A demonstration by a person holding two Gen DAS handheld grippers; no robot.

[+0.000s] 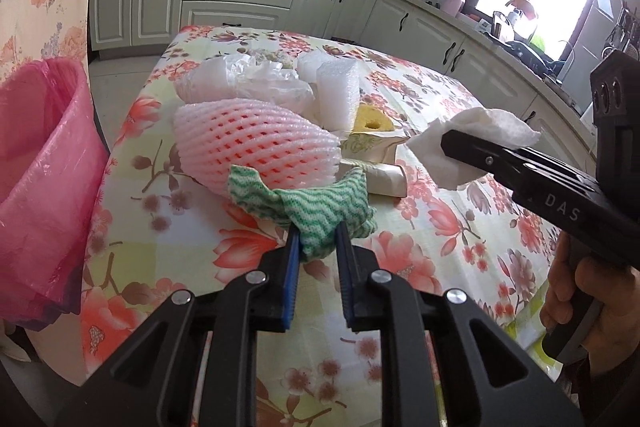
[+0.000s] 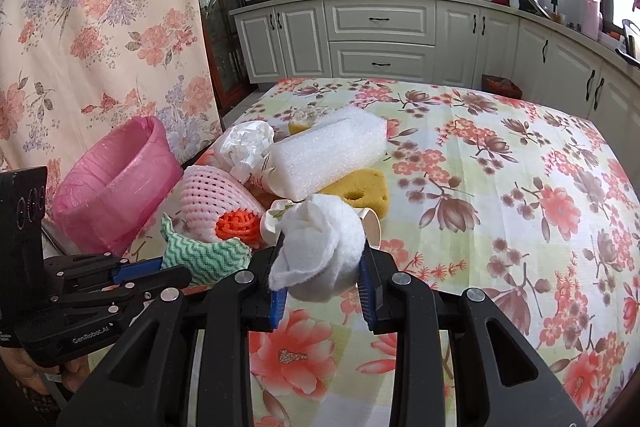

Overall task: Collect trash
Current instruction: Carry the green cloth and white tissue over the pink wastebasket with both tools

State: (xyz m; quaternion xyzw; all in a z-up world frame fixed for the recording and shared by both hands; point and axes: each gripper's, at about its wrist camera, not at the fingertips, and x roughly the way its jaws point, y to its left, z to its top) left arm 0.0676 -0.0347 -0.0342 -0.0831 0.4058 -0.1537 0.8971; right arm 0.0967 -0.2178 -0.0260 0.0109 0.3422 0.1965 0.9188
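Observation:
My left gripper [image 1: 317,241] is shut on a green-and-white wavy cloth [image 1: 320,207], held just above the flowered tablecloth; it also shows in the right wrist view [image 2: 204,255]. My right gripper [image 2: 322,259] is shut on a crumpled white tissue [image 2: 320,243], seen from the side in the left wrist view [image 1: 476,135]. A pile of trash lies ahead: a pink foam fruit net [image 1: 256,143], white foam blocks [image 1: 338,87], a yellow sponge [image 1: 374,121], crumpled clear plastic [image 1: 248,79] and paper wrappers [image 1: 376,163]. A bin with a pink liner [image 1: 40,155] stands left of the table.
The table [image 2: 500,187] carries a flowered cloth and ends at the far edge before white kitchen cabinets [image 2: 380,39]. A flowered curtain [image 2: 92,27] hangs at the left behind the bin [image 2: 116,183].

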